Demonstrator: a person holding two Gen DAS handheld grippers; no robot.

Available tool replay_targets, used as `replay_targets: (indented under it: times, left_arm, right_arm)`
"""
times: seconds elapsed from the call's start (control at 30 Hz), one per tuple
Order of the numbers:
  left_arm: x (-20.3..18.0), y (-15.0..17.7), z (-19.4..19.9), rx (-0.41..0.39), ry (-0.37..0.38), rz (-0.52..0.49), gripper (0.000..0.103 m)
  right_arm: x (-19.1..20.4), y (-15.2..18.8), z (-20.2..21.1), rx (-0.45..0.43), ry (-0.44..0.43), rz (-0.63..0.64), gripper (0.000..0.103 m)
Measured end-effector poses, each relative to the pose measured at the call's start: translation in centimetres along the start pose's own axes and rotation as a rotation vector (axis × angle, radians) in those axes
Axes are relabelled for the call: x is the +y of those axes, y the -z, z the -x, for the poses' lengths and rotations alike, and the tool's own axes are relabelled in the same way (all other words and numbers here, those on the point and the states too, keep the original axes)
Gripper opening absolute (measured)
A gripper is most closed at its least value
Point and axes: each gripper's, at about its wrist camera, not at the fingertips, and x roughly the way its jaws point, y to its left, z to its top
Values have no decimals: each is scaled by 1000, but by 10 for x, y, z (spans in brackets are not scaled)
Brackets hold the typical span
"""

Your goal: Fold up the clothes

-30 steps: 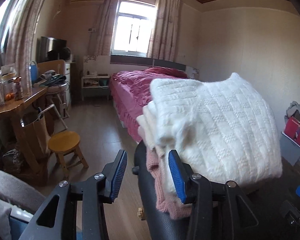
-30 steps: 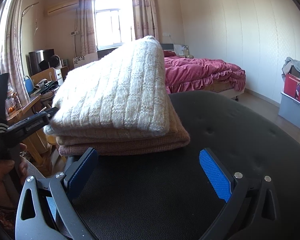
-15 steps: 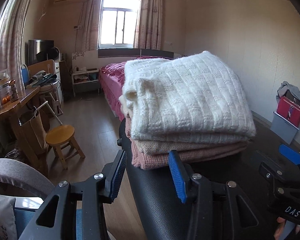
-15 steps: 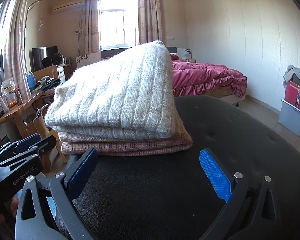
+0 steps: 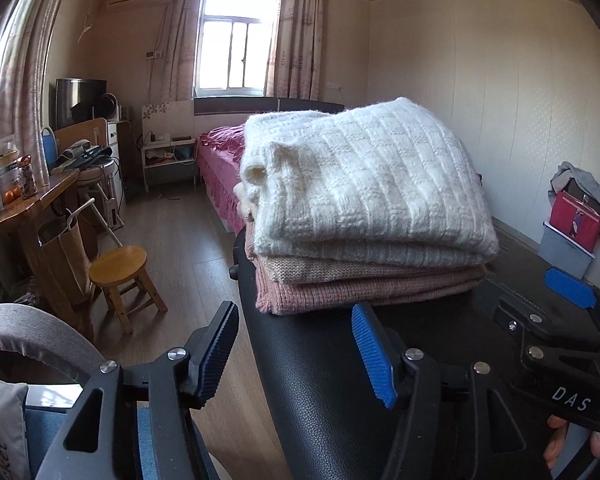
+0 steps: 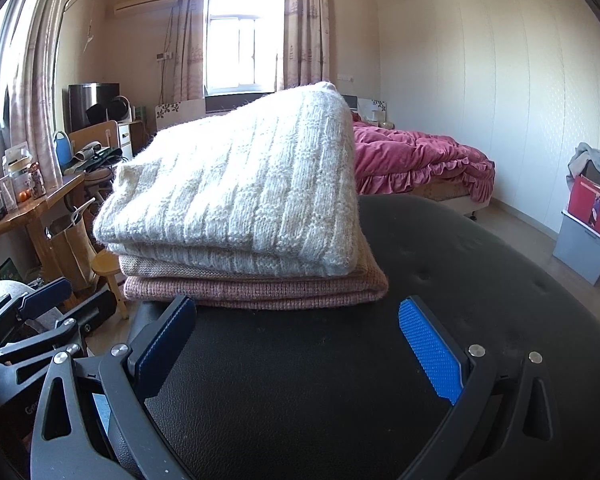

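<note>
Three folded knits sit in one stack on the black padded table (image 6: 440,280): the white sweater (image 6: 240,196) on top, a beige sweater (image 5: 340,270) in the middle and a pink sweater (image 6: 252,294) at the bottom. In the right wrist view the stack fills the centre and left of the frame, set toward the table's left edge; in the left wrist view it sits centre-right, its near corner close to the table's rim.

The left tool (image 5: 296,350) has just been opening; its jaws stand wide with nothing between them, the blue pads straddling the table's edge below the stack and short of the pink sweater. The right tool (image 6: 296,348) is also spread wide and empty, low in its own frame, over bare table in front of the stack.

Judging by how things lie, the folding looks finished and the step in hand is to let go and square the pile. To do that well, both tools should back off straight, without snagging a loose loop of knit. The white sweater's folded corner, at centre-left of the left wrist view, bulges and overhangs the layers below a little; a gentle push with the flat of a pad would bring it in line. Any push should go toward the table's middle, since the stack lies near the rim and could slide off toward the wooden floor (image 5: 180,248).
</note>
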Motion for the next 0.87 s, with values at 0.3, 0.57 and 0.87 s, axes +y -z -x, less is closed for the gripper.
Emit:
replay_targets:
  times: [0.3, 0.57, 0.87]
  left_arm:
    - [-4, -3, 5, 15, 0, 8, 60]
    - [-6, -1, 10, 9, -32, -11, 60]
    - [-11, 2, 13, -22, -65, -43, 60]
  right_arm:
    - [2, 1, 0, 8, -9, 0, 103]
    - [2, 1, -1, 12, -14, 1, 103]
    - [-1, 1, -2, 17, -18, -15, 103]
